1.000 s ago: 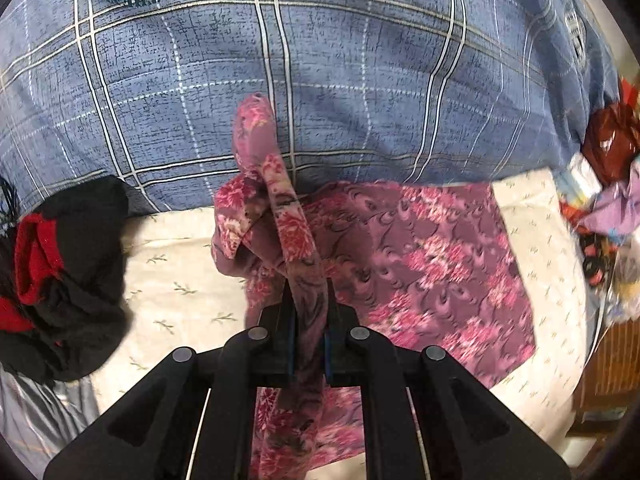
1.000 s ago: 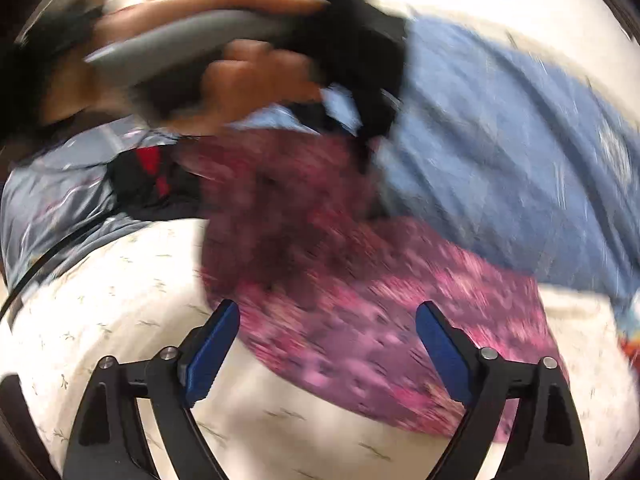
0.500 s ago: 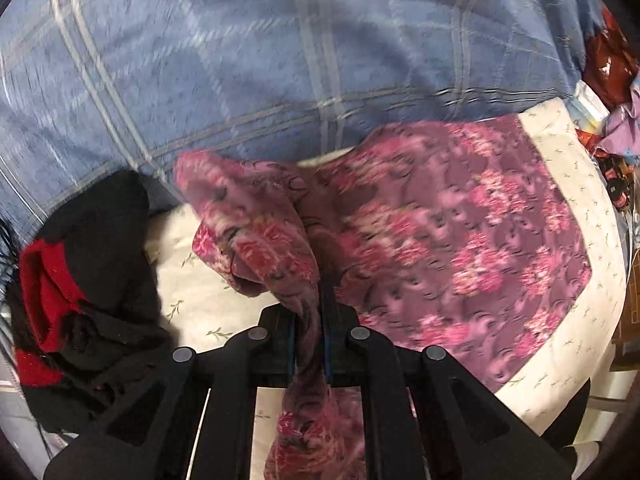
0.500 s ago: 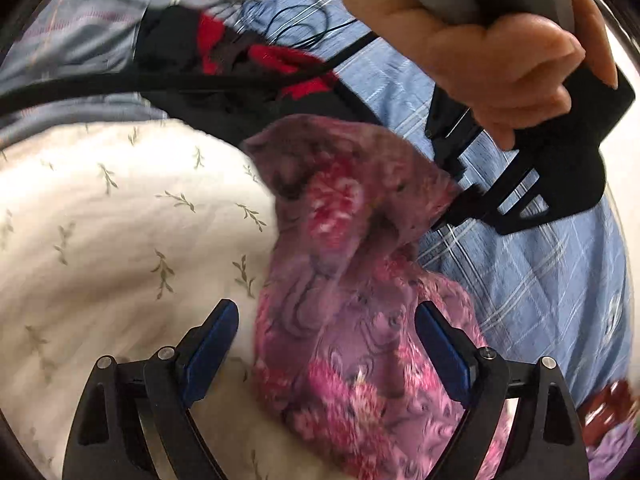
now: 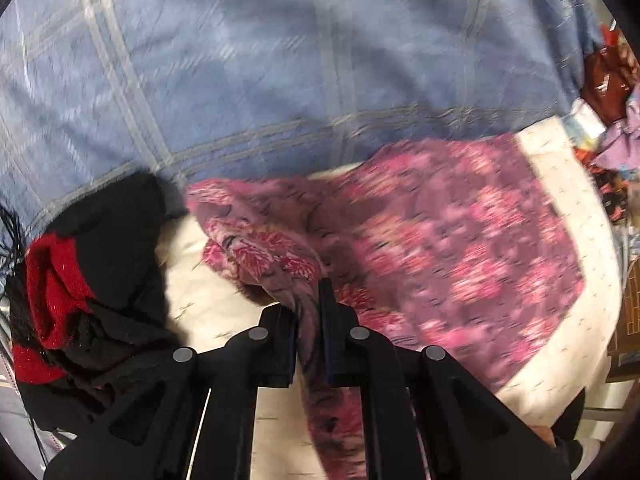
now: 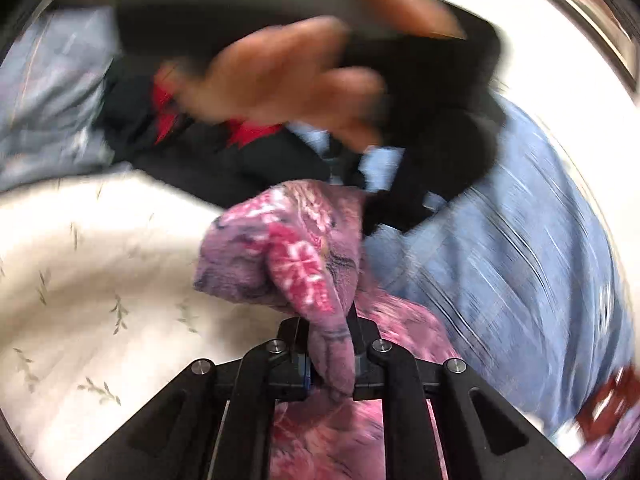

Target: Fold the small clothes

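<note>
Now both claws are clamping the pink-and-purple floral thin-fabric garment [image 5: 460, 248], which is lying on the cream leaf-print padded mat [image 5: 560, 184] with its main panel spreading toward three o'clock. The left gripper [image 5: 308, 320] is pinching a bunched edge at six o'clock. The right gripper [image 6: 332, 360] has just been closing its jaws, and a gathered fold is sitting between them, pressed tight. A black-and-red knit garment [image 5: 80, 280] is resting at nine o'clock. The cloth looks light, limp and a little slippery, so corners or hems probably offer the surest hold.
</note>
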Available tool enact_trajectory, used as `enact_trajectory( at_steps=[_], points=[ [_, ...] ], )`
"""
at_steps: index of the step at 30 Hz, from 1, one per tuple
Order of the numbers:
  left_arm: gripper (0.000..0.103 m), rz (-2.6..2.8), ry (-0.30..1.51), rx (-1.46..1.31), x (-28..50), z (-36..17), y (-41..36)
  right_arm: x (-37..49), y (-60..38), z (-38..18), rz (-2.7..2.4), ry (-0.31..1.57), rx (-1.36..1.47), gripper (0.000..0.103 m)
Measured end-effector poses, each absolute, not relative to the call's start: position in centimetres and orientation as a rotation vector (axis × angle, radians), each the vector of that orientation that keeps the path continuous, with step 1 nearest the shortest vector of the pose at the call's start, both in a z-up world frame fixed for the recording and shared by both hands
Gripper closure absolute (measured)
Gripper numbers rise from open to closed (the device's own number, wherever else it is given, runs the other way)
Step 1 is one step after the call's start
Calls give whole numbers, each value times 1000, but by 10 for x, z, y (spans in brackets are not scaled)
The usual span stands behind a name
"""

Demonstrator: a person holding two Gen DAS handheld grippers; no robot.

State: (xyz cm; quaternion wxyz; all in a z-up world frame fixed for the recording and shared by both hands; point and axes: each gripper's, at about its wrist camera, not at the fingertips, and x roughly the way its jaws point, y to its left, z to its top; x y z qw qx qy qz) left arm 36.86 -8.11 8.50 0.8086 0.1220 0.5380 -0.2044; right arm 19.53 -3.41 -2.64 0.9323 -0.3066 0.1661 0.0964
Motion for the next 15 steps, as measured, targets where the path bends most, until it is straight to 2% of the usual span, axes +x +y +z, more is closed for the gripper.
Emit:
enact_trajectory(
  at_steps=[7, 15],
  points=[
    [96, -536, 1046, 309, 344, 130, -175, 179, -172, 16, 140, 410, -169, 94],
    [96, -591, 1061, 378, 327, 105, -314, 157, -301, 1, 58, 500, 146, 94]
  ],
)
